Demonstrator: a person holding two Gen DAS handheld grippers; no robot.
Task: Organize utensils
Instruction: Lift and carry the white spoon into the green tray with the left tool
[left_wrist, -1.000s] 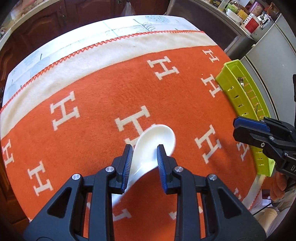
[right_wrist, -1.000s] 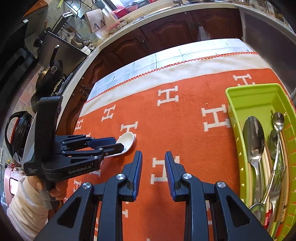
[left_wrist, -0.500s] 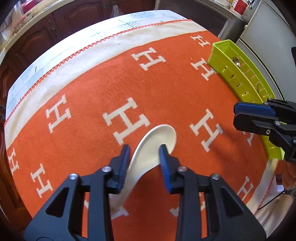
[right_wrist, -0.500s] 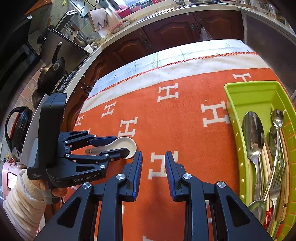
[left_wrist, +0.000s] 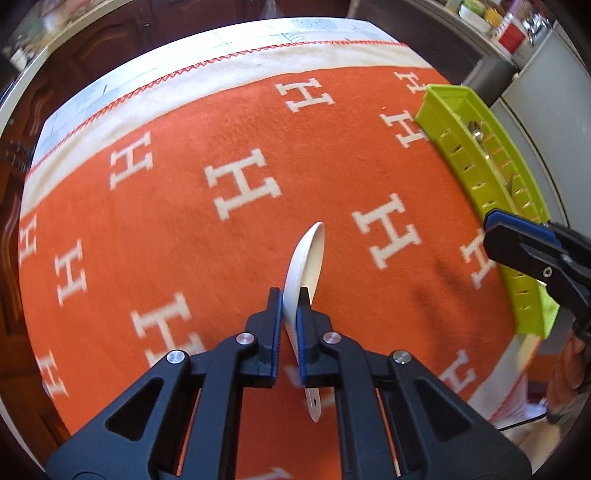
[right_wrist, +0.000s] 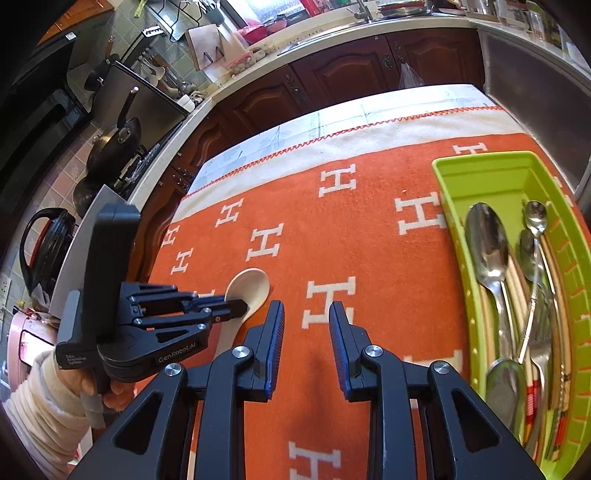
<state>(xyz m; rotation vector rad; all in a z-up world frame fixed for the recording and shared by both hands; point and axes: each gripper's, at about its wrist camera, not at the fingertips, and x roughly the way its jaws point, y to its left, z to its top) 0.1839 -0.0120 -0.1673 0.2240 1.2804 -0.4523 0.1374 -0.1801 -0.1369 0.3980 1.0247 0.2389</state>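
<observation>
The left claw (left_wrist: 291, 295) is squeezing the white spoon (left_wrist: 304, 258) between its two pads. The spoon is sitting on its edge in the grip, with the round scoop end sticking out past the tips and the handle end poking back under the claw. It looks lifted a little off the orange blanket (left_wrist: 184, 229), but I cannot tell for sure. The green tray (right_wrist: 487, 170) is lying well off to the right of the spoon, at the edge of the blanket, with metal spoons (right_wrist: 487, 243) and other cutlery already lying long-ways inside it. So the spoon needs to travel to the right, and its long side needs turning to line up with the tray. The right claw (right_wrist: 306, 314) is hanging with its pads apart and nothing between them. It is nearer the tray, but the left one has the spoon.
</observation>
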